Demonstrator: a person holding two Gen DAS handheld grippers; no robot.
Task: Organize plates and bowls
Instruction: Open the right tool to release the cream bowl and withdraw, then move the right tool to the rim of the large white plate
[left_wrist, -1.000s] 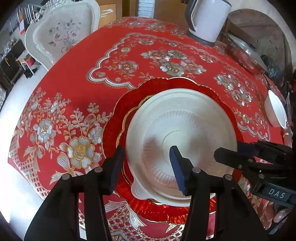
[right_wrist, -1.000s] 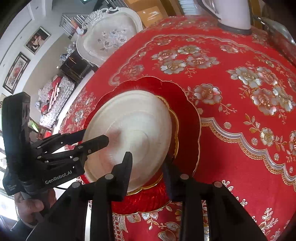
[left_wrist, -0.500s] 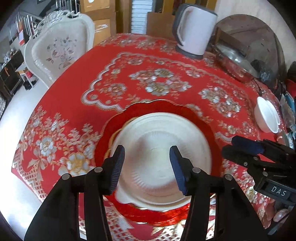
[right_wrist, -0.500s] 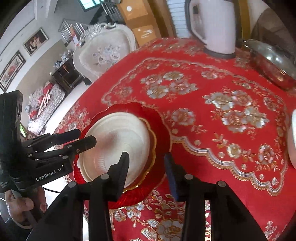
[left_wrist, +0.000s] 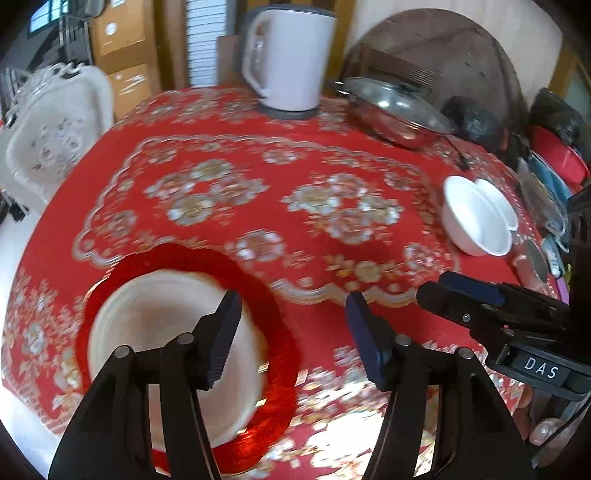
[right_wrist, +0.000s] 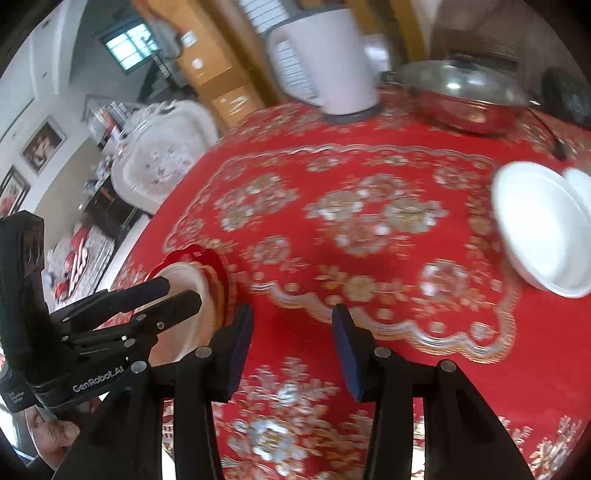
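Note:
A cream plate (left_wrist: 162, 332) lies on a scalloped red plate (left_wrist: 273, 325) at the lower left of the left wrist view. My left gripper (left_wrist: 291, 317) hangs above the red tablecloth just right of that stack, its jaws opening with nothing between them. In the right wrist view the cream plate (right_wrist: 188, 280) and red plate (right_wrist: 218, 273) sit small at the left, partly hidden by the left gripper (right_wrist: 166, 299). My right gripper (right_wrist: 291, 325) is open over bare cloth and holds nothing. Two white bowls (left_wrist: 476, 221) stand side by side at the right; these white bowls (right_wrist: 543, 229) look nearer in the right wrist view.
A white kettle (left_wrist: 288, 62) and a lidded steel pot (left_wrist: 395, 110) stand at the table's far side. A white ornate chair (left_wrist: 51, 129) is beyond the left edge. Dark and red clutter (left_wrist: 554, 155) crowds the far right. Patterned cloth (left_wrist: 280, 199) lies between the plates and bowls.
Both grippers have lifted back from the plate stack and swung right. The plates now sit low left and the bowls have come closer. Both pairs of jaws stand wider.

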